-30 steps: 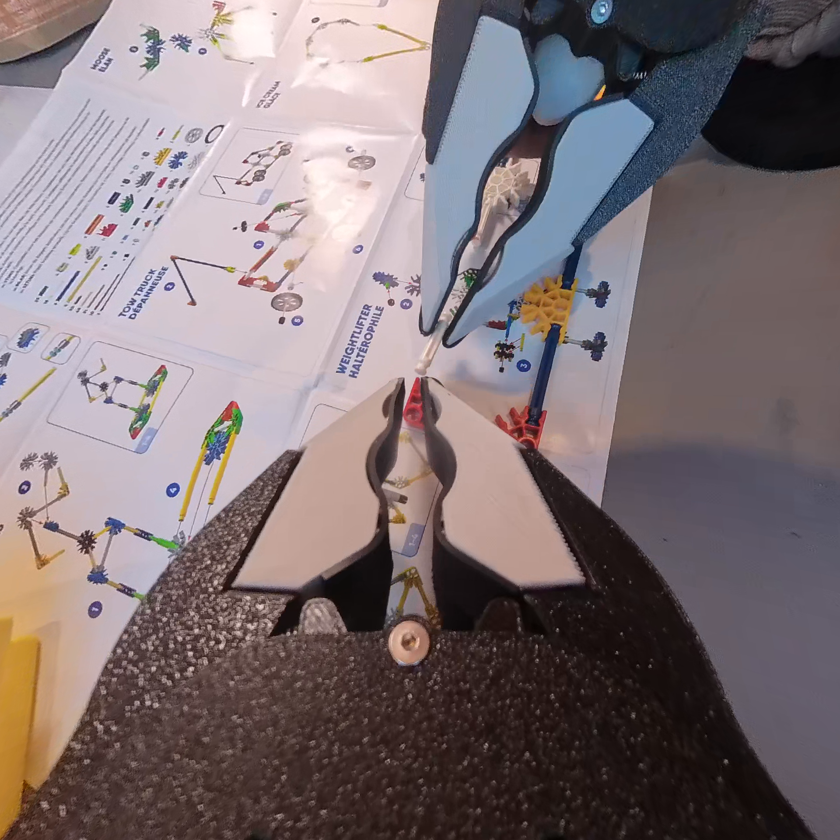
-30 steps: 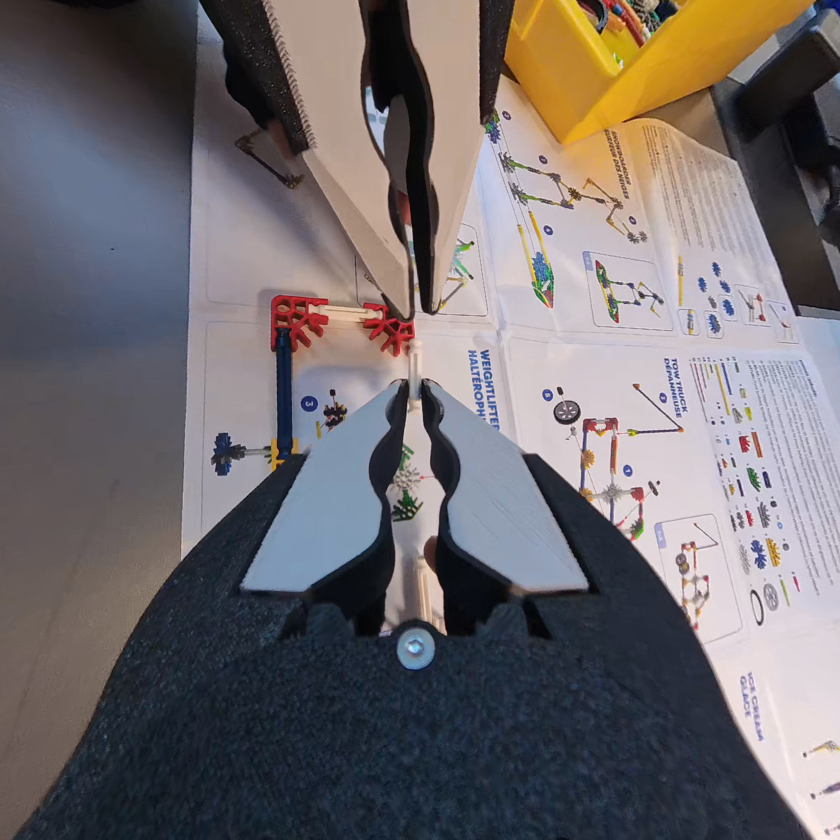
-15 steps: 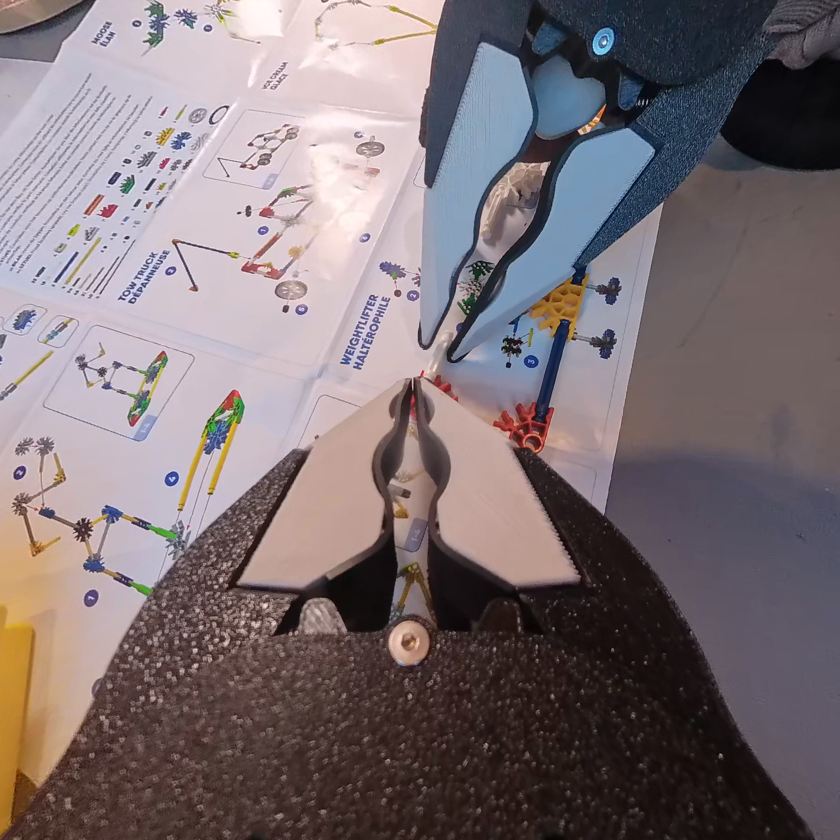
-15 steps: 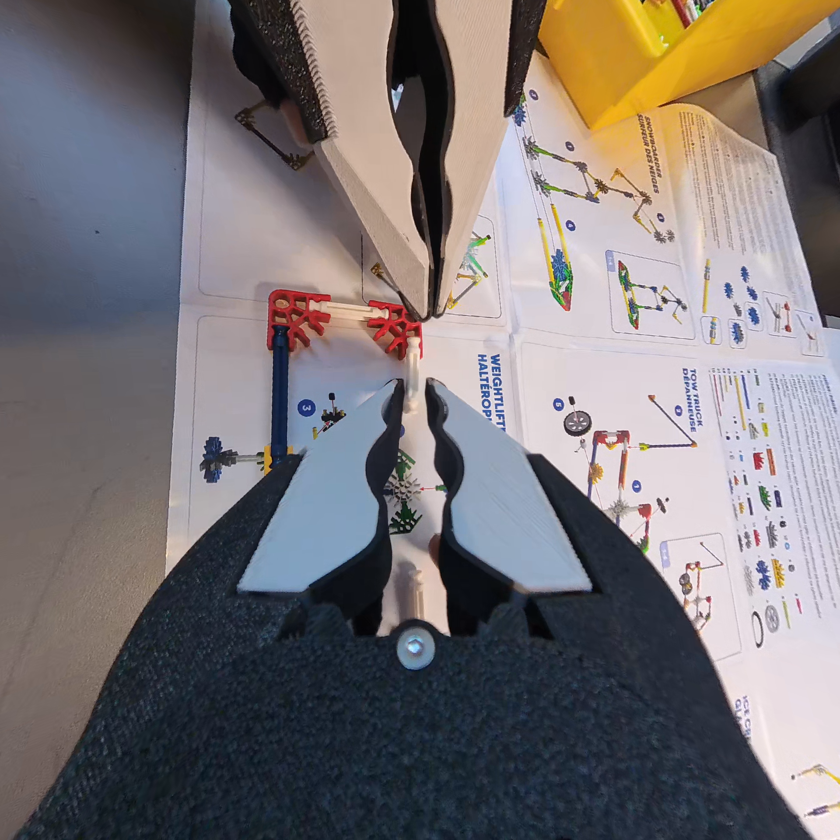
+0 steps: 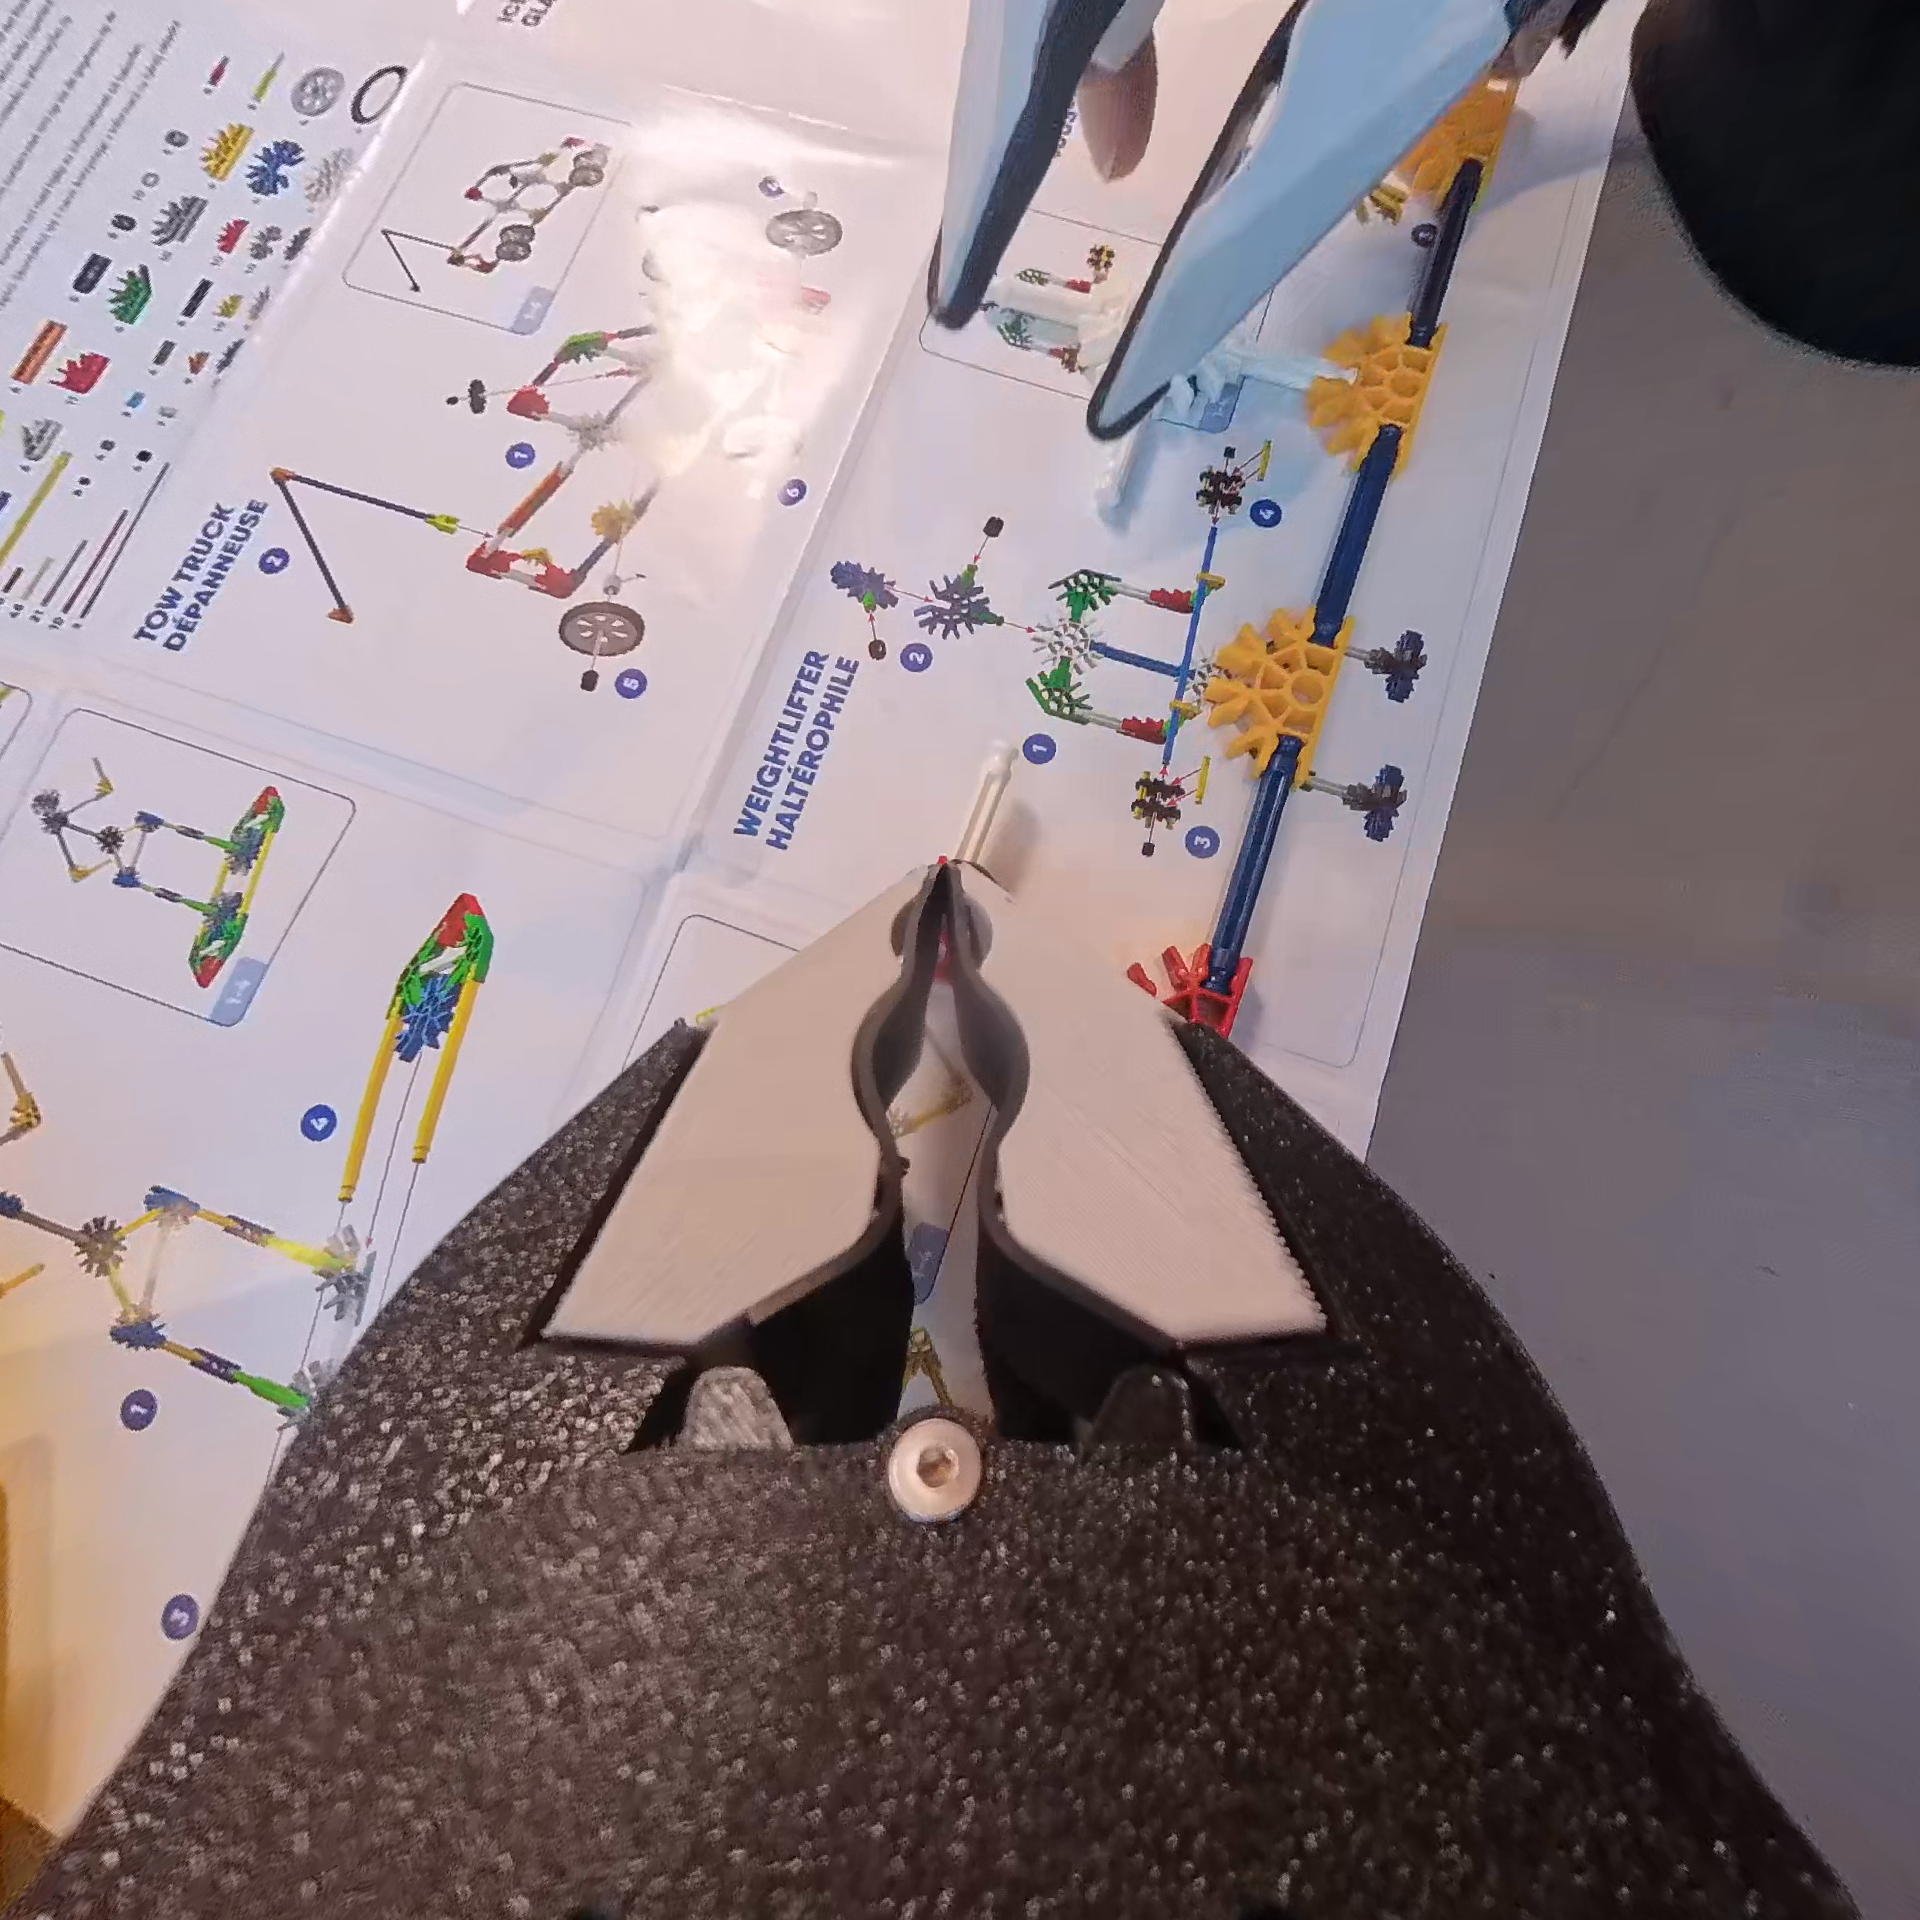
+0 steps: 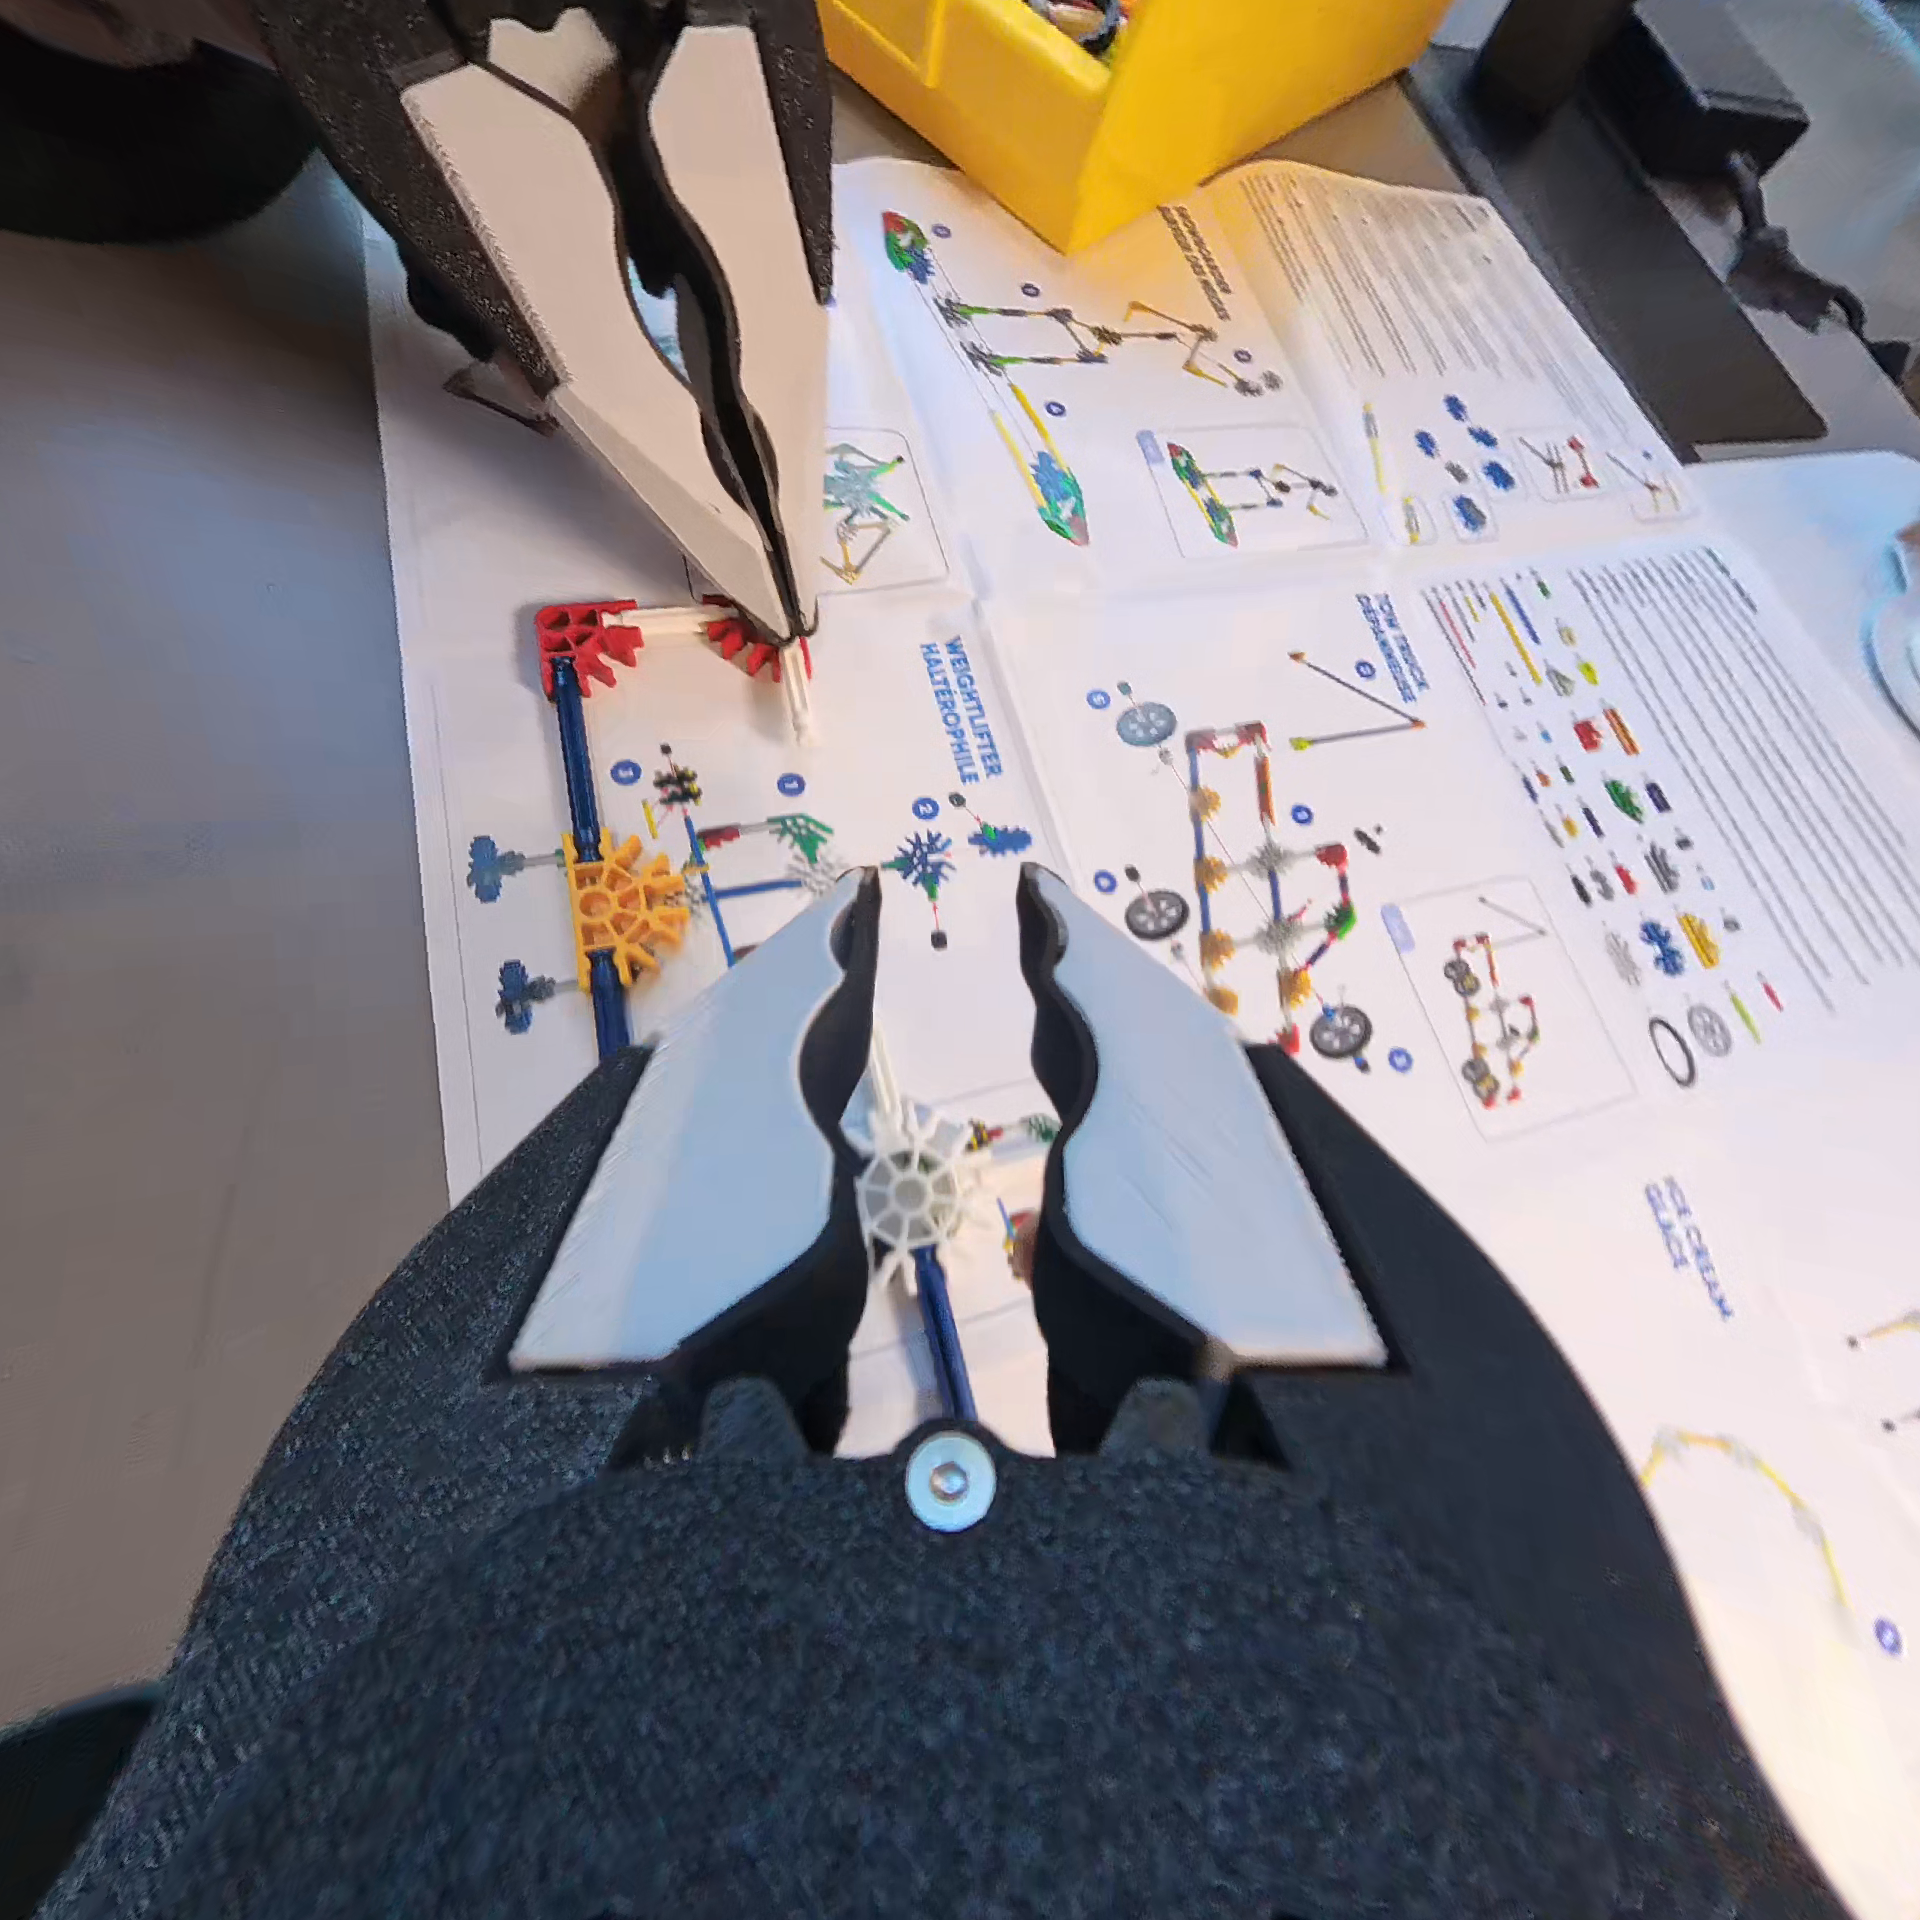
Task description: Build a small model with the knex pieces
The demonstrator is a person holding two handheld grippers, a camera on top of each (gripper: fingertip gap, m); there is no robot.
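Note:
A toy rod-and-connector model lies on a printed instruction sheet (image 6: 1195,665). My left gripper (image 5: 940,878) is shut on a red connector (image 6: 743,646) at one end of the model. A short white rod (image 5: 982,798) sticks out of that connector past the tips. The left gripper also shows in the right wrist view (image 6: 784,623). My right gripper (image 6: 945,883) is open and empty, above a white snowflake connector (image 6: 909,1195) on a blue rod (image 6: 945,1340). It hangs apart from the left gripper in the left wrist view (image 5: 1034,364). A long blue rod (image 5: 1262,831) carries yellow connectors (image 5: 1288,686).
A yellow parts bin (image 6: 1091,104) stands at the sheet's far edge. A dark device with a cable (image 6: 1621,208) lies at the back right. Bare grey table (image 6: 208,727) lies beside the sheet. A black object (image 5: 1787,156) sits at the table's far right. The left gripper's tips are roughly 9 centimeters from the right gripper's.
My right gripper has let go of the short white rod, opened and drawn back from the left gripper. The rod stays in the red connector. My left gripper has stayed shut.

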